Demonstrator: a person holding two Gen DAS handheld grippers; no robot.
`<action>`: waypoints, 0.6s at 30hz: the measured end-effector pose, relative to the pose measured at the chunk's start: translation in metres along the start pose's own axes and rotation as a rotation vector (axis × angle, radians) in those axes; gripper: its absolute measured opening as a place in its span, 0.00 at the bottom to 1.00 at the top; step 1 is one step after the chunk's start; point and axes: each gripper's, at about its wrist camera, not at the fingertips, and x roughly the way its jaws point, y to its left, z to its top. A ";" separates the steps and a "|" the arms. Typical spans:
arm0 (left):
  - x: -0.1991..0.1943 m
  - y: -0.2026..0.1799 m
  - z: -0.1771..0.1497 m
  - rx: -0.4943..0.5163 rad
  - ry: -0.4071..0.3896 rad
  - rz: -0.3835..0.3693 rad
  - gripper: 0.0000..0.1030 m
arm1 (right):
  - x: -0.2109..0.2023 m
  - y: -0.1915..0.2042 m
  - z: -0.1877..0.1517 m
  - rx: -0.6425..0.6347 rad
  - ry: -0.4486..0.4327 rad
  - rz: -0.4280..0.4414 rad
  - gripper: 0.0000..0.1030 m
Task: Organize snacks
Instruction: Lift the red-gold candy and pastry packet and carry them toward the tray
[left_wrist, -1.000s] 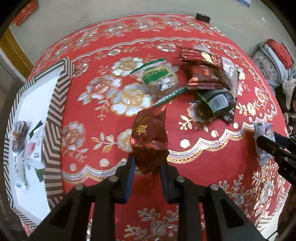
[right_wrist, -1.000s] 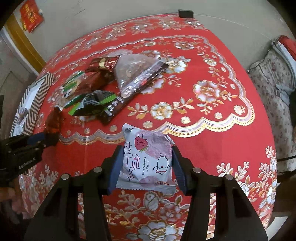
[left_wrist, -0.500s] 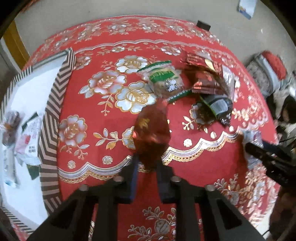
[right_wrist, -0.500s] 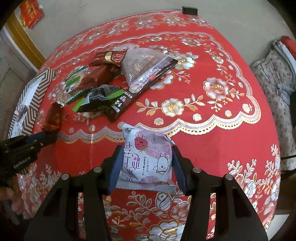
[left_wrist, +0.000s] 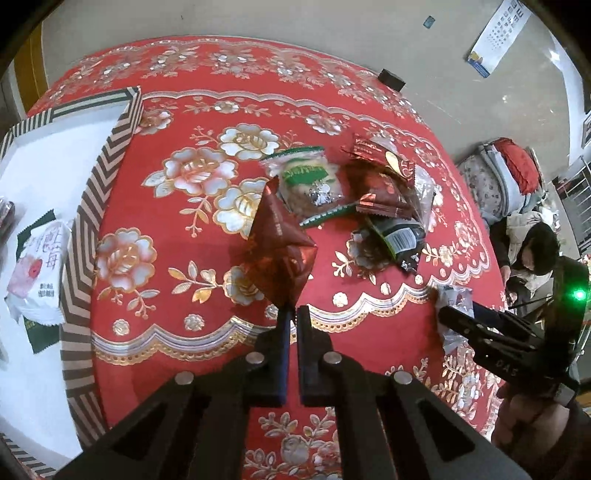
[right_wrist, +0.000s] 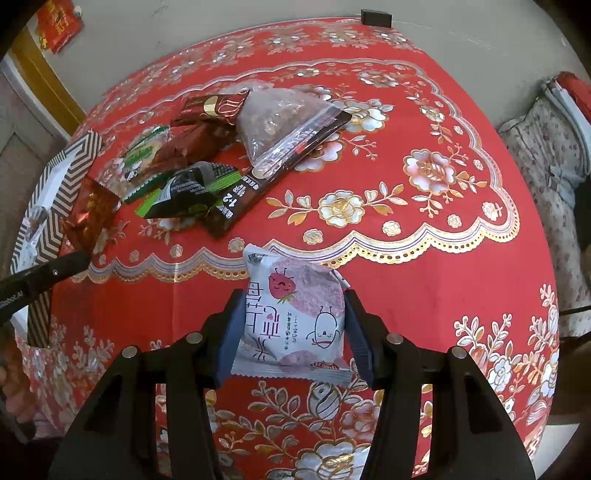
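My left gripper (left_wrist: 293, 314) is shut on the bottom edge of a dark red foil snack packet (left_wrist: 281, 245) and holds it above the red floral tablecloth (left_wrist: 177, 332). That packet also shows in the right wrist view (right_wrist: 92, 210). My right gripper (right_wrist: 293, 310) is shut on a white and pink strawberry snack packet (right_wrist: 295, 317), held above the cloth; it also shows in the left wrist view (left_wrist: 456, 306). A pile of snacks lies mid-table: a green-labelled pastry (left_wrist: 306, 181), dark red packets (left_wrist: 384, 188), a black packet (left_wrist: 399, 236) and a clear bag (right_wrist: 280, 122).
A white box with a brown zigzag rim (left_wrist: 92, 192) stands at the left table edge and holds a white strawberry packet (left_wrist: 38, 269) and other snacks. A small black block (right_wrist: 376, 17) sits at the far edge. A person (left_wrist: 532, 254) sits at the right.
My left gripper has closed tight on the dark red packet and lifted it, now tilted up off the cloth. My right gripper still holds the strawberry packet, nearly unmoved.
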 end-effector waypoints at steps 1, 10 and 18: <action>0.002 0.000 0.001 -0.002 0.004 0.001 0.04 | 0.001 0.001 0.001 -0.002 0.001 -0.001 0.51; 0.002 0.004 0.000 -0.030 0.044 0.042 0.29 | 0.001 0.001 0.000 0.005 -0.004 0.011 0.58; 0.002 0.006 0.016 -0.092 -0.015 0.055 0.72 | 0.003 0.005 0.001 -0.013 0.000 0.004 0.61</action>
